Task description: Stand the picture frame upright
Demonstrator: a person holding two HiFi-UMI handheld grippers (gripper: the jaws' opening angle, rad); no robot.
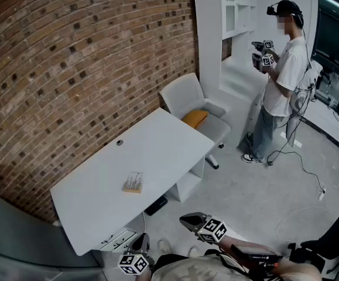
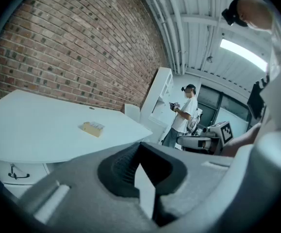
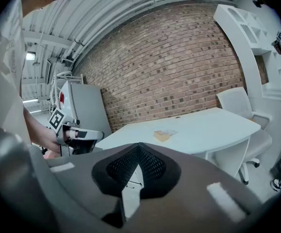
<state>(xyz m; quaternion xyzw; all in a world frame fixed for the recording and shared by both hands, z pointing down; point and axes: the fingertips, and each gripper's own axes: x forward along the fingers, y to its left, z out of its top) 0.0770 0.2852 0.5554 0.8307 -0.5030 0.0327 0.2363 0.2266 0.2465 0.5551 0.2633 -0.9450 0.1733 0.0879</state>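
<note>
Picture frame [image 1: 133,182]: lying flat on white worktop [image 1: 163,139], its print too small to read | left gripper [image 2: 145,193]: jaws closed, empty | right gripper [image 3: 130,188]: jaws closed, empty | both well apart from frame.

The left tool [image 2: 142,178] (jaws together, empty) faces a picture frame [image 2: 92,128] lying on the table [image 2: 43,135].

The brick wall [image 1: 69,57] is mottled red-brown with pale mortar lines. The table [image 1: 93,198] is plain white. The picture frame [image 1: 133,182] is tan with a pale face. The white chair [image 1: 184,95] holds a mustard-yellow cushion [image 1: 195,118].
</note>
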